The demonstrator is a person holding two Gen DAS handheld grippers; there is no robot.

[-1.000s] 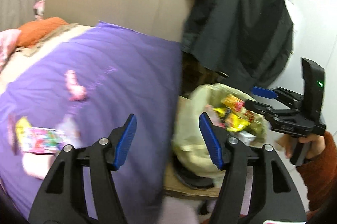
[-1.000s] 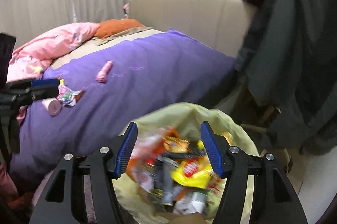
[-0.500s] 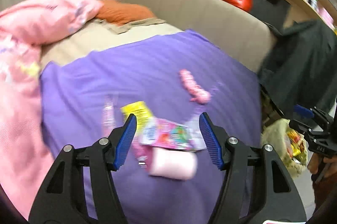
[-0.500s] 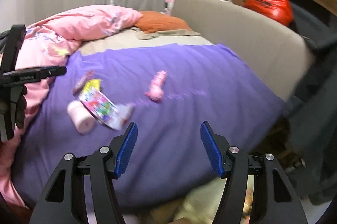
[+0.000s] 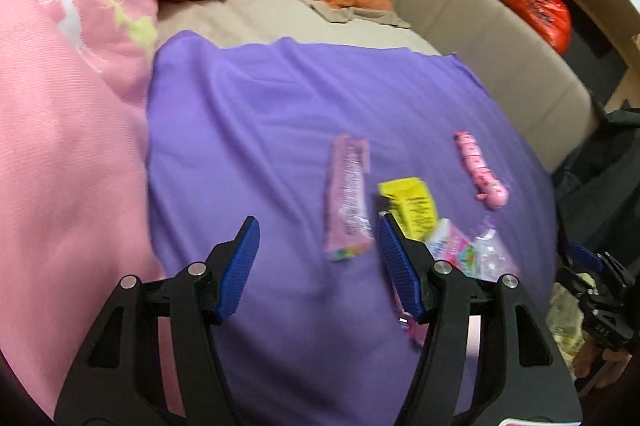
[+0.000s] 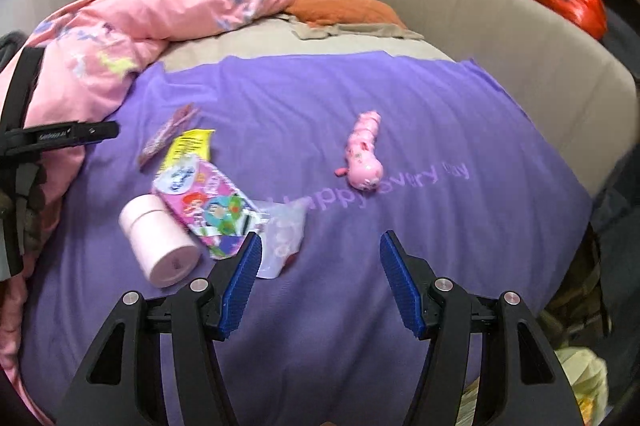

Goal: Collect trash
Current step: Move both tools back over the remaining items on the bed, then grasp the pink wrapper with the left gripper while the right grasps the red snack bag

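Left wrist view first: my left gripper (image 5: 316, 266) has its jaws spread wide with nothing between them, hanging over the purple blanket (image 5: 248, 130). Just past its right finger lies the long pink wrapper (image 5: 347, 196), flat on the cloth, and touching that side is the yellow packet (image 5: 412, 204). Right wrist view: my right gripper (image 6: 320, 282) is likewise wide and empty. Just beyond its left finger sit the clear plastic scrap (image 6: 282, 236), the pink cartoon-printed packet (image 6: 208, 206) and the pale pink roll (image 6: 158, 240), all bunched together. Farther out, alone on the blanket, is the pink caterpillar toy (image 6: 362, 156); I judge it a toy, not trash, so I would leave it. Beyond that come the pink duvet (image 6: 152, 14) and the beige headboard (image 6: 500, 26). The trash bag (image 6: 584, 382) shows only at the lower right edge.

I judge the step to be reaching for the next piece. Flat wrappers on soft cloth are awkward: I would come down steeply over one piece, straddle its narrow width, press slightly into the blanket and close on the film alone, taking care not to pinch purple fabric. Each hand should take the litter nearest it, so the two never cross.
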